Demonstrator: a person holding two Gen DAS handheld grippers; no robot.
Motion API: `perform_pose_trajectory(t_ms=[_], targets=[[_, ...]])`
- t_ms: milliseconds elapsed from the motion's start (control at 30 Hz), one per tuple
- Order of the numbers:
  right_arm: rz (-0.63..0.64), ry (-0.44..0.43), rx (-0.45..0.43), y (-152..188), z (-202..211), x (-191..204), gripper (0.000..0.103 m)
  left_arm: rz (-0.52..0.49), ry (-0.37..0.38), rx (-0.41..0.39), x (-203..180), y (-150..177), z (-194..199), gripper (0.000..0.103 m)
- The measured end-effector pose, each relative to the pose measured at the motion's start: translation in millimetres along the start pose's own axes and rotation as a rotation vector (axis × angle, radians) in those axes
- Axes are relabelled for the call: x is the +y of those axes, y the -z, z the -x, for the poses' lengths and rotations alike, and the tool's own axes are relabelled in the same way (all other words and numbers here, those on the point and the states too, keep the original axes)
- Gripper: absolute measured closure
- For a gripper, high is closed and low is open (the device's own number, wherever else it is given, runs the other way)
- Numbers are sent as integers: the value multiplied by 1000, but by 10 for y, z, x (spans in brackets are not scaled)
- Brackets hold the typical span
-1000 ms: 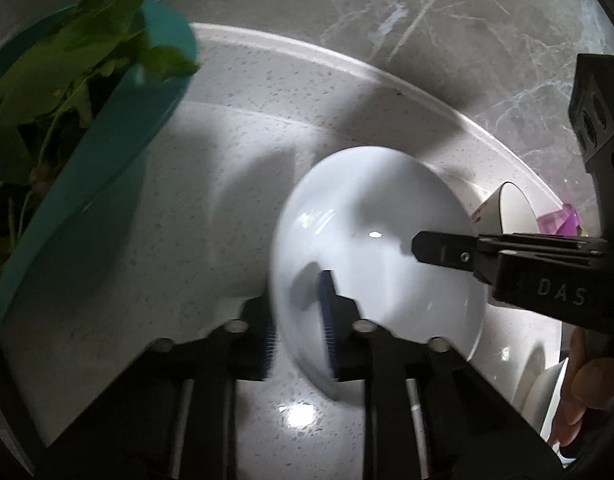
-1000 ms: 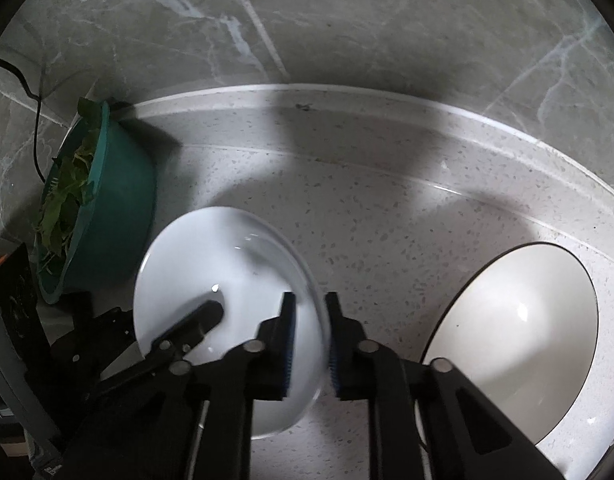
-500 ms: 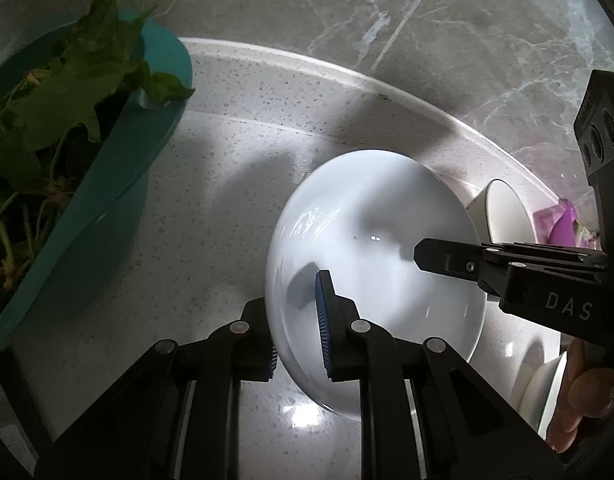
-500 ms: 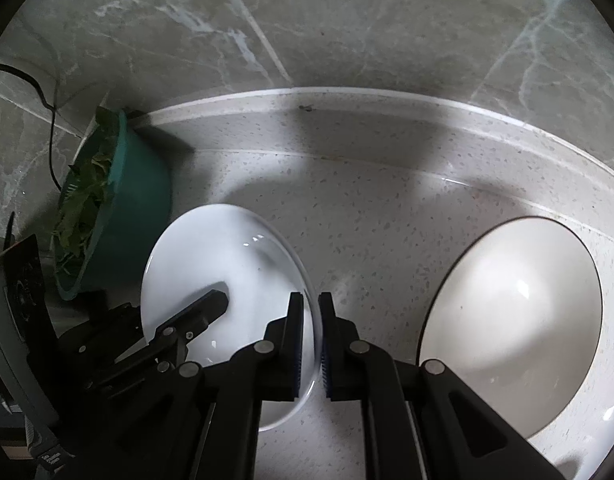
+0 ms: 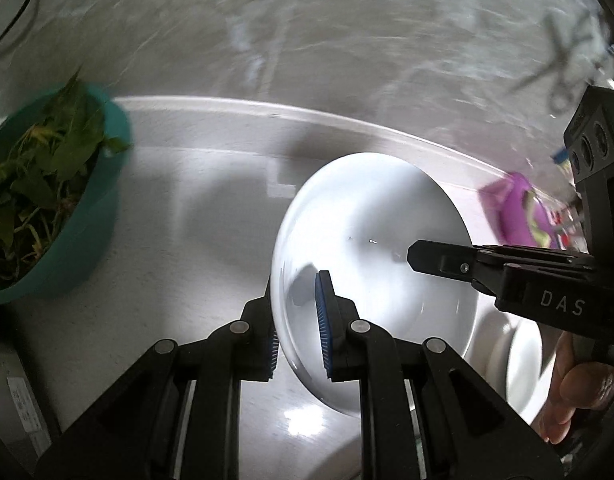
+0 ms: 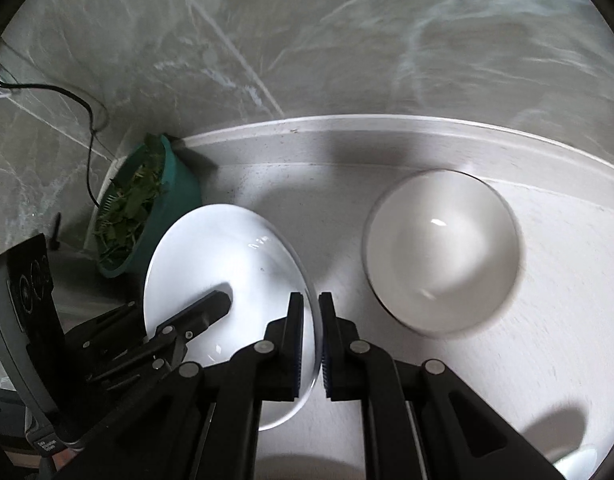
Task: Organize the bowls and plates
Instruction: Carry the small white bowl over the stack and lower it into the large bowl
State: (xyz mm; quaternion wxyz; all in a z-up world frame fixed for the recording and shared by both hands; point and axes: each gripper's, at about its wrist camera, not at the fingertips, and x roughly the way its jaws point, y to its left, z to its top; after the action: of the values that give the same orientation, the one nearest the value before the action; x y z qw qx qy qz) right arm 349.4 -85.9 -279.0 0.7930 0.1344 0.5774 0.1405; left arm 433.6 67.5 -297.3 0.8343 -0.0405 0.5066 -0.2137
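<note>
Speckled counter (image 6: 507, 360); both claws clamped on white plate (image 6: 227, 280) rim.

This looks like a home kitchen. The worktop (image 6: 447, 380) is pale speckled stone with a raised lip at the back, and behind it stands a wall (image 6: 307, 40) of grey marble-patterned tiles. A teal basin (image 5: 103, 216) full of leafy greens (image 5: 35, 184) sits in the corner, as before cooking. White crockery is there too: a plate (image 6: 227, 264) and a bowl (image 6: 443, 252). On the wall hang what seem to be scissors (image 5: 563, 64), blurred.
</note>
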Motion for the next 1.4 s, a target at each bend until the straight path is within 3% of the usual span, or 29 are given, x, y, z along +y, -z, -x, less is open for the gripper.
perform_pose_trajectory(t_ms=[267,433,800,1067,1400], targets=[[-97,29,-84,527,644,-371,93,-117,80,12,-659,213,193,89],[-153,21,-124,922,983,-692,93,-179,109,28,-1258,458,181,89],[-228,-18,-135,1780,1599,-1789,92,-238,132,99,-2669,1311,12,89],[-278,-20,-78,2076,1564,-2454,91,-273,94,172,-3284,1754,-392,89],[-294,-24,5,2152,1279,-2767,91,-281,28,247,-3407,1856,-922,89]])
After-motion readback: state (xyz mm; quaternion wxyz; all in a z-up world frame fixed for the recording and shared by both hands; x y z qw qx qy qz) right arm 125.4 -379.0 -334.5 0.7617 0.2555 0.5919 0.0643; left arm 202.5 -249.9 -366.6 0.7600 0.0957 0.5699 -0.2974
